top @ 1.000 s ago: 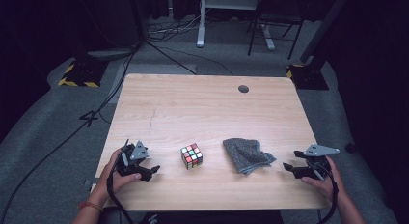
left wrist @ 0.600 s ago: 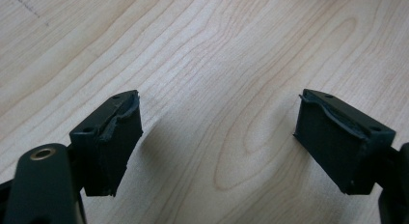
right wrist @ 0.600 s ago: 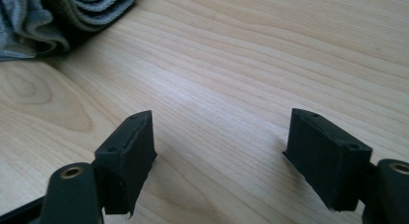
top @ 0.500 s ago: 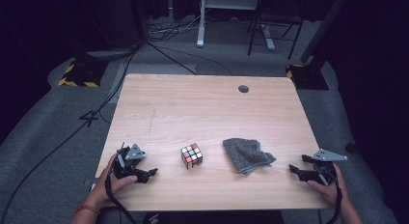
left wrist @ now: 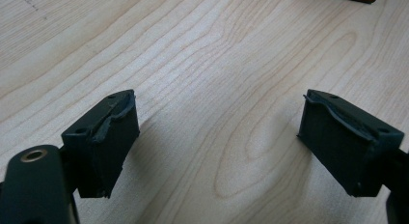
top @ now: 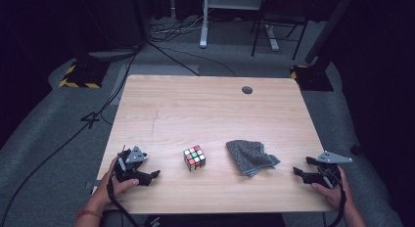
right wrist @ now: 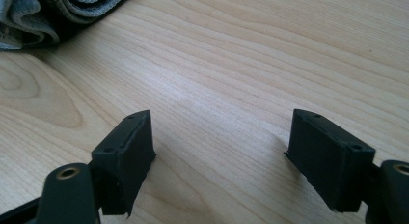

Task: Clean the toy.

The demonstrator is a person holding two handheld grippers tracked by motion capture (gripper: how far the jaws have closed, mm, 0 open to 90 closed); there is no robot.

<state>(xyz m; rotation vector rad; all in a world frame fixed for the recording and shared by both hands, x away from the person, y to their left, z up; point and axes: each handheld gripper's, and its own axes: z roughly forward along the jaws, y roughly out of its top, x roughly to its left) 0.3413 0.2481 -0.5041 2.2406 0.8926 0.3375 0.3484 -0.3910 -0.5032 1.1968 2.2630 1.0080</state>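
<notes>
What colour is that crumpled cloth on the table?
The cloth is grey, seen best in the high view.

Pale wooden table (top: 195, 109) beneath the left gripper (top: 150, 175) and the right gripper (top: 301, 166). Far ahead of the right gripper, a dark round grommet (top: 247, 90). Well beyond the left gripper, off the table, a yellow-and-black striped block (top: 78, 78) and black cables (top: 171, 56) on grey floor (top: 44, 139).

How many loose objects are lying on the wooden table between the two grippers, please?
2: a Rubik's cube near the front edge, closer to the left gripper, and a crumpled grey cloth to its right, closer to the right gripper.
</notes>
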